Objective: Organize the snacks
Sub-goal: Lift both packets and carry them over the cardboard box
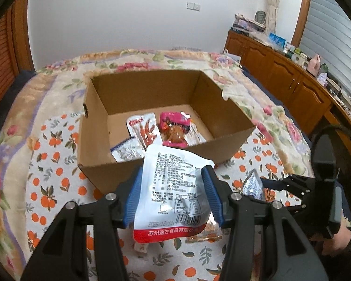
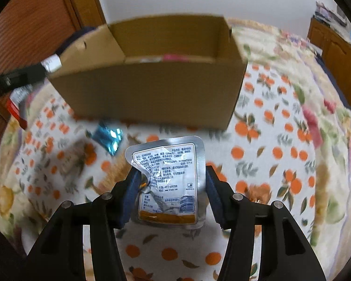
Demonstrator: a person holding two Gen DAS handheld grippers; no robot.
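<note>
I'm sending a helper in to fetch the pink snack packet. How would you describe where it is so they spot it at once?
On the flowered bedspread stands an open cardboard box. The pink packet lies on the box floor, right of the white packet with red print. It is the only bright pink wrapper there, with a brown snack showing through its clear middle.
</note>
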